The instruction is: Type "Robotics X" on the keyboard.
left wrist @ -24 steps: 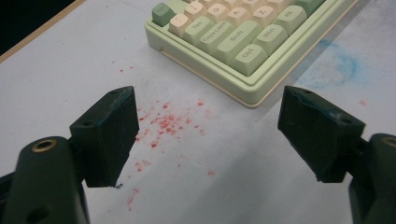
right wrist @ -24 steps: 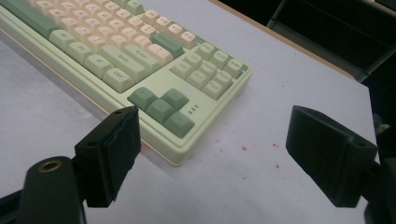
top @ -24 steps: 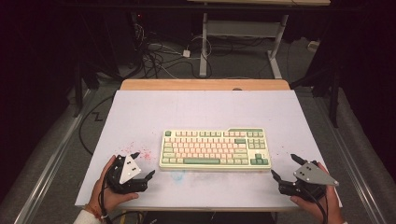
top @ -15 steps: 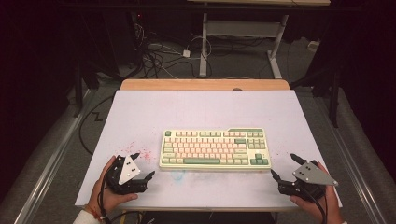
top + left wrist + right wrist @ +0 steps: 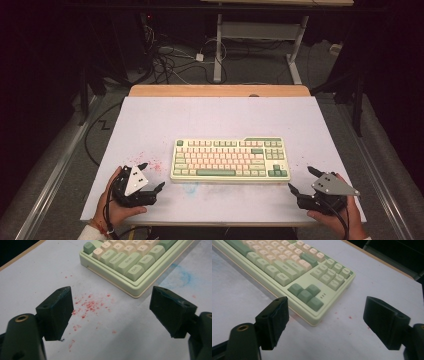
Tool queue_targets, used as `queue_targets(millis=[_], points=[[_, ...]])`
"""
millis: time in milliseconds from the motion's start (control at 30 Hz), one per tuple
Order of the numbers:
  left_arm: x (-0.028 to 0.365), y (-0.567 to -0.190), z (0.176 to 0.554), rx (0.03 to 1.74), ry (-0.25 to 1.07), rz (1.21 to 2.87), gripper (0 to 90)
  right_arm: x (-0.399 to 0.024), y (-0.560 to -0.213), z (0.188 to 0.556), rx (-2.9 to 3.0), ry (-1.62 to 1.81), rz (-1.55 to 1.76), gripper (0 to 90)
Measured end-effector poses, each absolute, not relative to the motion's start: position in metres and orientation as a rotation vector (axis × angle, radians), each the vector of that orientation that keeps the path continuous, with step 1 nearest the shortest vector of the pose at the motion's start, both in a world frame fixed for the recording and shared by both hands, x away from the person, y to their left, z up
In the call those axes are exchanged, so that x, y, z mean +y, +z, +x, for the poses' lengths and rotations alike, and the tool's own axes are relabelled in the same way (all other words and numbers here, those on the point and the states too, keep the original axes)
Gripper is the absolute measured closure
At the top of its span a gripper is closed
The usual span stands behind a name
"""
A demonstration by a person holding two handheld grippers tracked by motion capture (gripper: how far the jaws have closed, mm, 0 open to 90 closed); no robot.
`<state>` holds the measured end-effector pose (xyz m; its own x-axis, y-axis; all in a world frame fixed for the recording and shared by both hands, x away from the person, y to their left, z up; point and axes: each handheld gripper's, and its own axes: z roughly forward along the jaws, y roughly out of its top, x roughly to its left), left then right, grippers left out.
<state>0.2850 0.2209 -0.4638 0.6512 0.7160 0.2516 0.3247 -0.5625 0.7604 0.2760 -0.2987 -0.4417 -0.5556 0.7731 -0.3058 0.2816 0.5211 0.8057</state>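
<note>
keyboard: the keyboard (image 5: pixel 230 160) lies flat and square near the middle of the tabletop (image 5: pixel 220 115), long edge toward the person, well clear of every tabletop edge.
left gripper: the left gripper (image 5: pixel 150 176) rests low near the keyboard's left front corner, jaws wide apart with nothing between them; in the left gripper view that corner (image 5: pixel 136 291) lies just ahead, a little to the right of the jaw gap.
right gripper: the right gripper (image 5: pixel 301 179) sits near the right front corner, jaws also spread and empty; the right gripper view looks at the arrow keys (image 5: pixel 305 296) and the corner beyond the left jaw.
step in hand: likely closing in on the keyboard's two ends to lift or shift it; neither gripper touches it yet.
how to do it well: bring both grippers in evenly, one per short end, so the board does not swivel. Seat the pads on the pale green case, below the keycaps, not on the keys. Close both together and lift level.
risk: a one-sided grip would skew or tip it; pads on keycaps could slip or pop a cap.
marks: red specks (image 5: pixel 88 305) and a blue smear (image 5: pixel 183 277) stain the tabletop and obstruct nothing.
</note>
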Motion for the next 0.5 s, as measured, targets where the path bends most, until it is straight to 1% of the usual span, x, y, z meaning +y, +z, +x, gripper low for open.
queue_targets(millis=[33, 100, 133, 167, 200, 267, 367, 467, 500], points=[[0.221, -0.464, 0.285, 0.804, 0.725, 2.173, 18.1, -0.298, -0.441, 0.276, 2.102, 0.954, 0.848, 25.1], [0.221, -0.464, 0.286, 0.808, 0.727, 2.177, 18.1, -0.296, -0.437, 0.279, 2.115, 0.977, 0.835, 32.2], [0.221, -0.464, 0.287, 0.812, 0.726, 2.175, 18.1, -0.296, -0.436, 0.28, 2.119, 0.981, 0.835, 34.2], [0.221, -0.463, 0.288, 0.814, 0.724, 2.174, 18.1, -0.296, -0.436, 0.28, 2.119, 0.981, 0.835, 34.2], [0.221, -0.463, 0.289, 0.808, 0.741, 2.171, 18.1, -0.295, -0.433, 0.284, 2.128, 0.974, 0.838, 41.4], [0.221, -0.459, 0.296, 0.818, 0.758, 2.159, 18.2, -0.293, -0.431, 0.288, 2.134, 0.991, 0.843, 50.4], [0.221, -0.454, 0.303, 0.827, 0.74, 2.123, 18.5, -0.289, -0.427, 0.296, 2.159, 1.001, 0.849, 60.7], [0.217, -0.453, 0.306, 0.818, 0.731, 2.127, 18.9, -0.28, -0.426, 0.304, 2.192, 1.007, 0.825, 68.6], [0.217, -0.453, 0.306, 0.818, 0.731, 2.127, 19.0, -0.28, -0.426, 0.304, 2.192, 1.007, 0.825, 68.6]])
